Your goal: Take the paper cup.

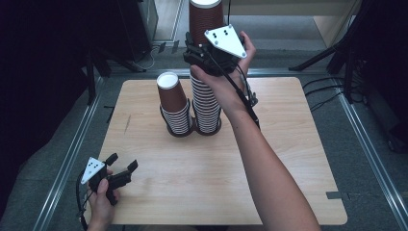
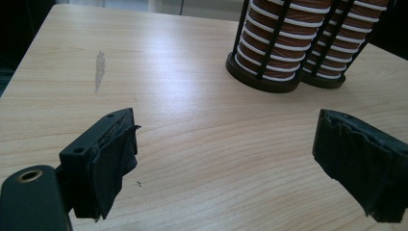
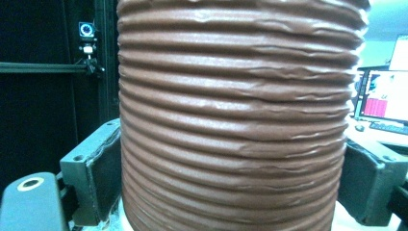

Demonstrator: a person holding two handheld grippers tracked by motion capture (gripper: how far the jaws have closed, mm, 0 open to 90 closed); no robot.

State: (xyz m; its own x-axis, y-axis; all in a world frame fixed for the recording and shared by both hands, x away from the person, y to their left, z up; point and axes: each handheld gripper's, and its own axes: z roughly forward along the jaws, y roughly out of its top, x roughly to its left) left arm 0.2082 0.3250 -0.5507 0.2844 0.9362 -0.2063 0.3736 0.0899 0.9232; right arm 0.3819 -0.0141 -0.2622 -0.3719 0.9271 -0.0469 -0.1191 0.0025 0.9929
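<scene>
High view shows a wooden table [image 1: 202, 168] with two stacks of brown paper cups standing close together near its far middle, each in a round black holder. The right stack [image 1: 206, 108] is tall and the left stack [image 1: 174, 108] is shorter, with a white cup mouth on top. The right gripper [image 1: 199, 50] is up high above the tall stack, and its jaws squeeze a brown ribbed cup [image 3: 238, 115] from both sides. In the right gripper view, that cup sits between the two black jaws and both pads touch its ridged wall. It looks like the top cup is being pulled off the tall stack. To do this well, I think the hand should lift straight up and slowly, so the cups under it do not come along and the stack does not tip. The squeeze should be soft, because a paper cup bends easily. The left gripper [image 1: 120, 168] rests low near the front left corner of the table, well apart from the stacks. Its jaws are wide apart and hold nothing, with bare wood between them.
</scene>
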